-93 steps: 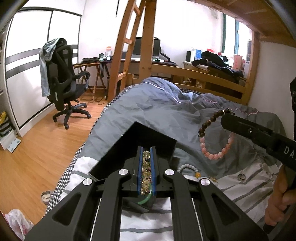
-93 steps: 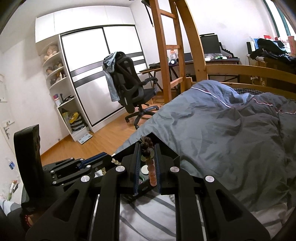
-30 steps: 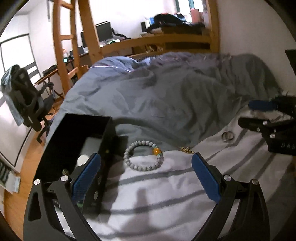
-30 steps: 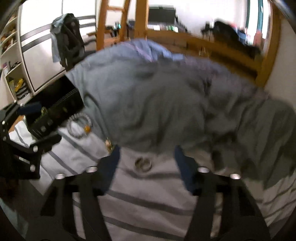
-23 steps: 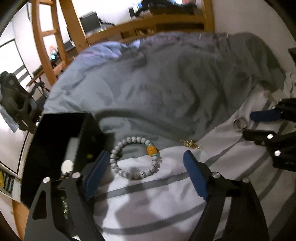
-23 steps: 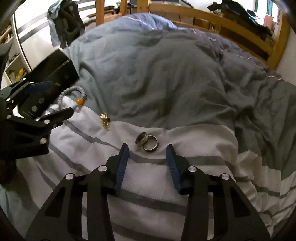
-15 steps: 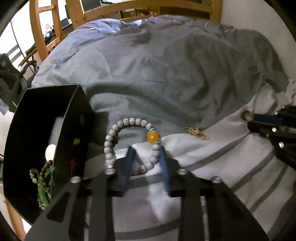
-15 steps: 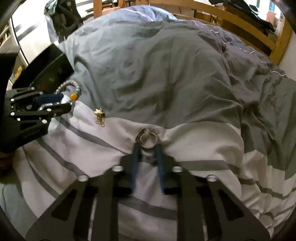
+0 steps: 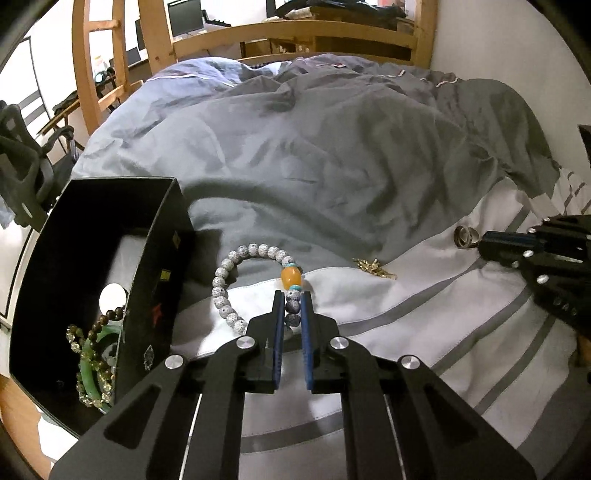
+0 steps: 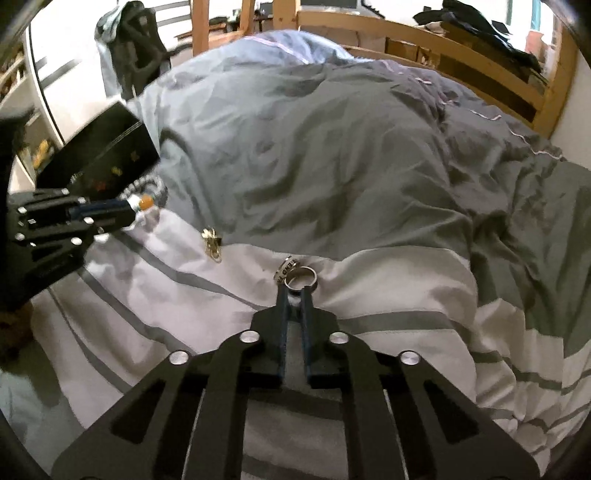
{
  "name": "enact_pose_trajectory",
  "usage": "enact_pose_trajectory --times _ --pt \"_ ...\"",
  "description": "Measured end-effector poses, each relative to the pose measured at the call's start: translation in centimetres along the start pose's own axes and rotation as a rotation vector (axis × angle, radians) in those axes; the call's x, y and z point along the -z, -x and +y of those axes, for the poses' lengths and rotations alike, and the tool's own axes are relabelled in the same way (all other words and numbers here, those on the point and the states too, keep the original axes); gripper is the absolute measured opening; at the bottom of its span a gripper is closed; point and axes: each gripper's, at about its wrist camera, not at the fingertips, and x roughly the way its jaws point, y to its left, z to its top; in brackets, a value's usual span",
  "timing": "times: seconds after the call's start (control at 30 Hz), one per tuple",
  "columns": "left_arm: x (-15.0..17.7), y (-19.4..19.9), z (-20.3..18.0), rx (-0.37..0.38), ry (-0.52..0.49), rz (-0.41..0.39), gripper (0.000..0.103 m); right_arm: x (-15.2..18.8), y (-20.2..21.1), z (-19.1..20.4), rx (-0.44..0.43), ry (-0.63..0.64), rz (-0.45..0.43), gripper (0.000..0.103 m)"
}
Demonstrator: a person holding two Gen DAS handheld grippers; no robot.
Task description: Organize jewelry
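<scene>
A white bead bracelet point(image 9: 236, 264) with an orange bead lies on the striped bedsheet beside a black jewelry box point(image 9: 155, 258). My left gripper point(image 9: 292, 299) is shut on the bracelet's beads just below the orange bead. The box holds a green bangle point(image 9: 90, 373) and bead bracelets. My right gripper point(image 10: 294, 293) is shut on the near edge of a silver ring point(image 10: 301, 278), with a second ring point(image 10: 286, 268) leaning against it. A small gold charm point(image 10: 212, 240) lies between the two grippers; it also shows in the left wrist view point(image 9: 373, 266).
A rumpled grey duvet point(image 9: 332, 147) covers the bed beyond the striped sheet point(image 10: 184, 332). A wooden bed frame point(image 9: 295, 33) and ladder stand behind. An office chair point(image 10: 136, 48) is off the bed's far left. A wall runs along the right.
Both grippers dropped from the box to the sheet, then closed: the left on the white bead bracelet, the right on the silver ring. Earlier bracelets now lie in the box.
</scene>
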Motion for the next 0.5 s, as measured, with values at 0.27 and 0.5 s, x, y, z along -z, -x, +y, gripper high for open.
enact_pose_trajectory --times 0.27,0.5 --pt "0.1 -0.2 -0.3 -0.009 -0.023 0.005 0.008 -0.6 -0.3 0.7 0.008 0.028 -0.013 0.053" --pt "0.2 -0.1 -0.2 -0.004 -0.019 0.005 0.008 -1.7 -0.6 0.9 -0.013 0.024 -0.049 0.031"
